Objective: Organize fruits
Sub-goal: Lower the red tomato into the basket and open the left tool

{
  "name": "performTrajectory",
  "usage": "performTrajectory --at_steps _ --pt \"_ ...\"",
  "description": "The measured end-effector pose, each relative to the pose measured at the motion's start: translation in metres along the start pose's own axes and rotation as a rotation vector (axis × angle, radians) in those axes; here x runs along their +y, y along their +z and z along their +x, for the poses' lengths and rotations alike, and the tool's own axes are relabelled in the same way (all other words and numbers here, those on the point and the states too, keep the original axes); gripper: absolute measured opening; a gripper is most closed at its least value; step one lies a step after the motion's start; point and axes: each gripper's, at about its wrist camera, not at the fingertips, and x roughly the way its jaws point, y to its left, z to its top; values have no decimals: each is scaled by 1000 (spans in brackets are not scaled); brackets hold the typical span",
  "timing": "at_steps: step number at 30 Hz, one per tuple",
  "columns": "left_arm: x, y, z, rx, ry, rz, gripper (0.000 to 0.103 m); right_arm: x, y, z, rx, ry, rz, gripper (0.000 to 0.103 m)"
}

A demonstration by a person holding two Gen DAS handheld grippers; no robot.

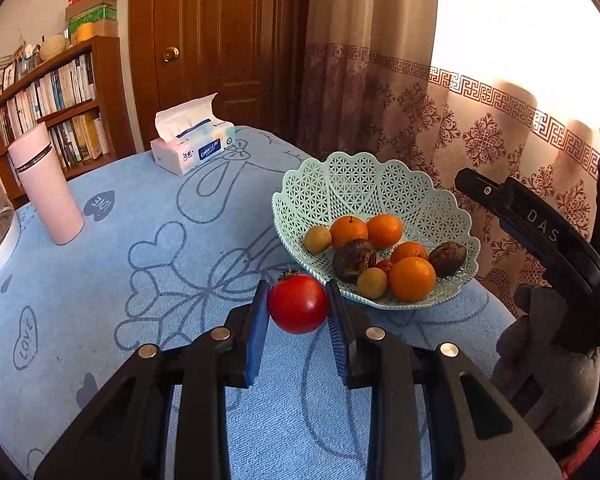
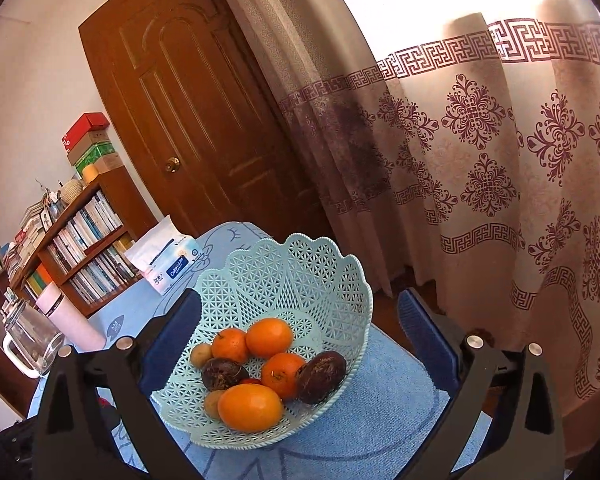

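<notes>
Left hand-held gripper clamped on tomato, right hand-held gripper wide open
Basket front rim hidden behind right fingers; small red fruit mostly buried btw oranges.

Daylight floods through the curtain, blowing out the window to pure white; the room is otherwise evenly bright and sharp, with fisheye bending and dark vignetting at the corners, and soft shadows under the basket

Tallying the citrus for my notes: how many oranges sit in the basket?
4 oranges in the basket: front, middle, back left, back right. More may hide underneath.
</notes>
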Motion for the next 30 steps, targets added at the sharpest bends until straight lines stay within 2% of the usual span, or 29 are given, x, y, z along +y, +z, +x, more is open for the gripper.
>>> performTrajectory --at_steps 12,21,23,25,30 --pt "-12 18 36 8 -40 6 28 -4 -1 -1 -3 -7 26 100" --pt "-14 18 51 15 -52 -4 30 -4 -1 0 1 -6 29 100" --pt "-12 16 49 8 -58 -8 35 -4 -1 -1 0 -8 32 100" --pt "-11 15 45 -7 -53 -12 52 -5 0 -1 -3 -10 35 100" --pt "-4 11 34 -24 -57 -36 57 -5 0 -1 -3 -14 37 100"
